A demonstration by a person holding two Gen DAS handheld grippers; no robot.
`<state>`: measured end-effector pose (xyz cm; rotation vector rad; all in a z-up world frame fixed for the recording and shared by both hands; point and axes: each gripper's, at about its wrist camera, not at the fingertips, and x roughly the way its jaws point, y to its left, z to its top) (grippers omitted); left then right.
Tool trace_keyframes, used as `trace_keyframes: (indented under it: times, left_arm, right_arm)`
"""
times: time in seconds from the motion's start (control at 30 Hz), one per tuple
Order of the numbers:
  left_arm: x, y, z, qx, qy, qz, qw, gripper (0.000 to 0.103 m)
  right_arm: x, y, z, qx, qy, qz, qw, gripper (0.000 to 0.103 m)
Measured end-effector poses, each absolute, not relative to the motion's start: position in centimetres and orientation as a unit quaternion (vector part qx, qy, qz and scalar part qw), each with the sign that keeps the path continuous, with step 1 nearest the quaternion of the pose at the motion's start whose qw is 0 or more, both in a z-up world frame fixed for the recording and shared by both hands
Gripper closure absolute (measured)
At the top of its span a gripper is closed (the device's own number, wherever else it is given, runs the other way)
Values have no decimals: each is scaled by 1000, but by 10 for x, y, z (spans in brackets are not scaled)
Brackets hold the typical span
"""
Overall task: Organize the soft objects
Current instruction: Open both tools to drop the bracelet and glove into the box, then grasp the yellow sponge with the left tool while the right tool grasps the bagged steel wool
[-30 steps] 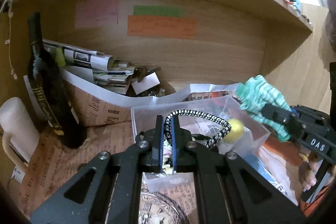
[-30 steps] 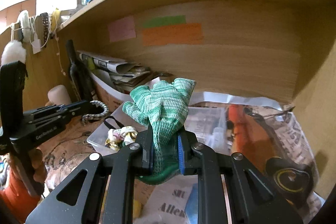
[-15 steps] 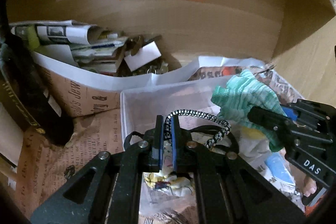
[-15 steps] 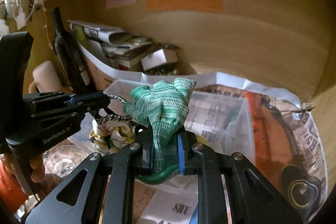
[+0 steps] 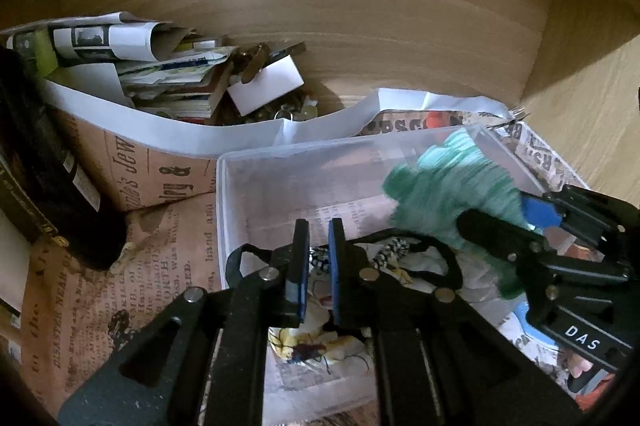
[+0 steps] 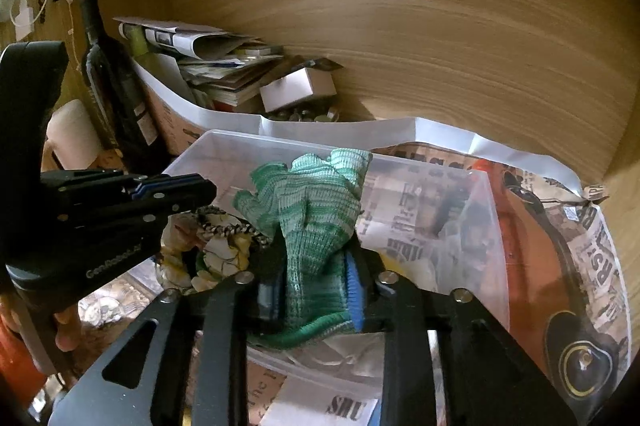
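Note:
A clear plastic bin stands on the newspaper-lined shelf. My left gripper is over the bin with its jaws slightly parted; the black-and-white braided cord lies below on a black strap and floral cloth. My right gripper hovers over the bin with the green knit glove between its fingers, which have spread apart; the glove still sits there.
A dark wine bottle stands at the left by a white mug. A paper-lined box of magazines and a white card is behind the bin. The wooden back wall carries coloured notes.
Both grippers moved forward and down over the bin. My left gripper opened and the braided cord dropped into the bin. My right gripper's fingers spread wider around the glove.

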<state>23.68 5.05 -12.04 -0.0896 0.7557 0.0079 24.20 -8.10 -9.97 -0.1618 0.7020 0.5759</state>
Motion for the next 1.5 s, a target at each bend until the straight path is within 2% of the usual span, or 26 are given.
trace_keyframes:
  times: [0.07, 0.27, 0.37, 0.43, 0.57, 0.7, 0.8, 0.9, 1.33, 1.5]
  left_arm:
    - [232, 51, -116, -48, 362, -1, 931, 93]
    - [212, 47, -95, -45, 334, -8, 941, 78]
    - [196, 42, -83, -34, 311, -7, 950, 64]
    - [184, 38, -76, -25, 292, -4, 956, 52]
    - [162, 30, -66, -12, 272, -7, 962, 46]
    - [144, 23, -67, 0, 265, -10, 964, 27]
    - [129, 17, -70, 5, 264, -13, 965, 16]
    - [119, 15, -79, -8, 272, -20, 962, 12]
    - [104, -3, -145, -33, 373, -51, 926, 12]
    - [104, -16, -164, -36, 396, -71, 915, 12]
  right_arm:
    - [240, -83, -97, -78, 332, 276, 898, 67]
    - [226, -90, -80, -76, 299, 272, 911, 51]
    - [213, -94, -69, -78, 276, 267, 920, 42]
    - [204, -98, -62, -79, 263, 266, 924, 41]
    - [184, -109, -52, -71, 240, 264, 931, 22]
    - [162, -118, -47, -74, 223, 257, 937, 15]
    - [149, -123, -49, -76, 217, 252, 940, 7]
    - [135, -130, -55, -76, 218, 245, 942, 6]
    - [107, -146, -120, -47, 323, 249, 912, 6]
    - [102, -146, -145, -40, 369, 263, 891, 27]
